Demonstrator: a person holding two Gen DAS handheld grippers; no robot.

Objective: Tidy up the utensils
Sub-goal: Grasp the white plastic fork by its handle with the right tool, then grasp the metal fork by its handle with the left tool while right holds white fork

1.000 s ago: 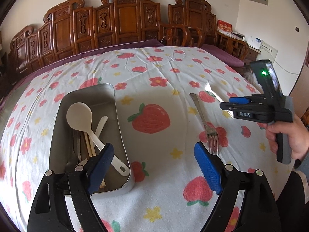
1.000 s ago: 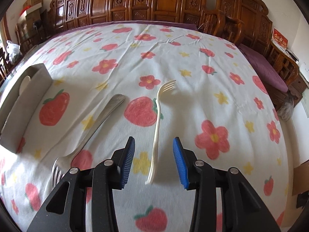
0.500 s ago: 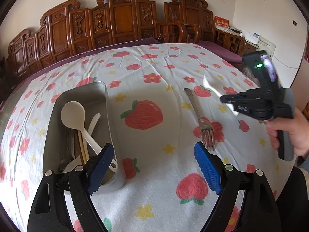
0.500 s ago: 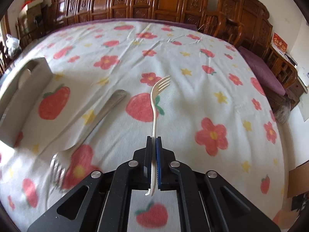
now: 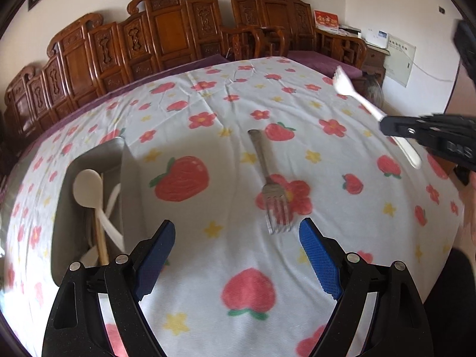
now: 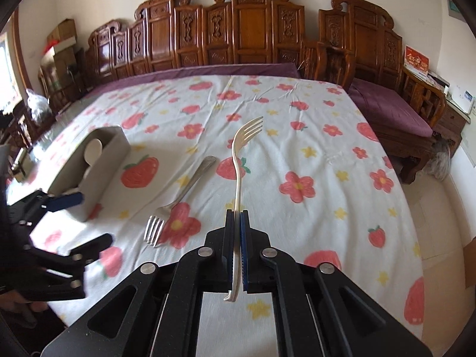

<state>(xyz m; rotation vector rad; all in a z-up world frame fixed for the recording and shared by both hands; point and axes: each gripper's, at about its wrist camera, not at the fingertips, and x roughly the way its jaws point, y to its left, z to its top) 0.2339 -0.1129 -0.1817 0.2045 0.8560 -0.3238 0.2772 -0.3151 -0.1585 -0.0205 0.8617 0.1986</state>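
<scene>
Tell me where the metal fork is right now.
The metal fork lies flat on the flowered tablecloth, prongs toward the open left tongs, between the steel tray on its left and the raised white plastic fork.

A white tablecloth printed with red strawberries, flowers and yellow stars (image 6: 327, 148) covers the table. Behind it stands a row of carved dark-wood chair backs (image 6: 253, 32) with a purple seat cushion (image 6: 386, 104) alongside. A red card (image 5: 326, 20) sits by the cream wall.

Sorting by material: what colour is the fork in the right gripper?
Cream-white fork, looks plastic; clearest in the right wrist view.
</scene>
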